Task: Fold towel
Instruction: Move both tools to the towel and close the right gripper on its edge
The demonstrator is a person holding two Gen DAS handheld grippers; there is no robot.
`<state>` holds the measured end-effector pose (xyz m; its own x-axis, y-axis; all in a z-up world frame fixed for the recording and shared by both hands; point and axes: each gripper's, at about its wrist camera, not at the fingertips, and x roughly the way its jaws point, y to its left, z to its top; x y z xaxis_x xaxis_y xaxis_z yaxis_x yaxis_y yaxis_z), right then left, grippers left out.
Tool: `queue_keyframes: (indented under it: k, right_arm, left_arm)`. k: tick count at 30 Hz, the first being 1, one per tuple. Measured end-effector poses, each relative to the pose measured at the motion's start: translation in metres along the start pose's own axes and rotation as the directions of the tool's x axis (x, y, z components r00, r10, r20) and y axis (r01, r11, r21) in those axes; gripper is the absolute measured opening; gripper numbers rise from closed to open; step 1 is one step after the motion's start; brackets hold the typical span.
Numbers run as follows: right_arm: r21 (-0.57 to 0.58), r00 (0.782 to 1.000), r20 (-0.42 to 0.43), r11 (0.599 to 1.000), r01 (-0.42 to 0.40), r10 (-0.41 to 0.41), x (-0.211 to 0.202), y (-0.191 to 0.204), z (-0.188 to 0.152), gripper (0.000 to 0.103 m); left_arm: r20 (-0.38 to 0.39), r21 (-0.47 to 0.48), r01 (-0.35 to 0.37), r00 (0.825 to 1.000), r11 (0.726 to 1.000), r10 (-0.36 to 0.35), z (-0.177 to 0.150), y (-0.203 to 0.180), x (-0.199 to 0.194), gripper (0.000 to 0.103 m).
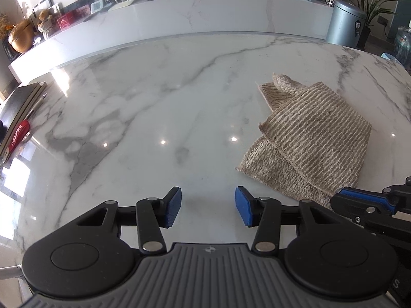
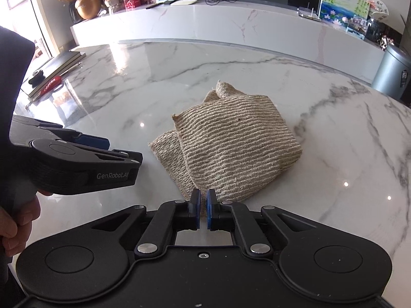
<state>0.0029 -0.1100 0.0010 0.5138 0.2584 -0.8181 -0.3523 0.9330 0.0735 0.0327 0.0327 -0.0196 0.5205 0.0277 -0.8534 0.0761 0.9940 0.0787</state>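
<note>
A beige ribbed towel (image 1: 310,133) lies bunched and roughly folded on the white marble table (image 1: 159,107). In the right wrist view the towel (image 2: 231,143) sits just ahead of my right gripper (image 2: 203,211), whose blue pads are nearly together at the towel's near corner; a bit of cloth seems to lie between them. My left gripper (image 1: 207,206) is open and empty over bare marble, to the left of the towel. The left gripper also shows in the right wrist view (image 2: 102,151), and the right gripper shows at the right edge of the left wrist view (image 1: 364,202).
Books with a pen and a red packet (image 1: 18,131) lie at the table's left edge. A marble counter (image 1: 205,18) with ornaments runs behind the table. A grey metal bin (image 1: 345,21) stands at the far right.
</note>
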Motion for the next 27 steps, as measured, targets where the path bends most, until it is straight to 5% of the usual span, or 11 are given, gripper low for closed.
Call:
queue_keyframes:
  k: [7,15,24,27]
  right_arm:
    - [-0.023,0.999,-0.038,1.0,0.011,-0.012,-0.015,-0.004,-0.018,0.003]
    - [-0.042,1.0,-0.011,0.999,0.023,-0.024,-0.028,-0.014,-0.015,0.008]
    - [-0.083,0.999,0.01,0.996,0.035,-0.035,-0.03,-0.012,0.016,0.012]
    - [-0.099,1.0,-0.004,0.995,0.021,-0.021,-0.026,-0.013,0.021,0.023]
  left_arm:
    - [-0.015,0.005,0.113,0.994,0.994,-0.113,-0.012,0.001,-0.007,0.046]
    - [0.017,0.0,0.144,0.989,0.99,-0.144,-0.008,0.004,-0.013,0.063]
    - [-0.008,0.081,0.189,0.982,0.979,-0.189,0.003,-0.004,-0.005,0.063]
    - [-0.018,0.122,0.183,0.983,0.975,-0.183,0.009,-0.004,0.001,0.063]
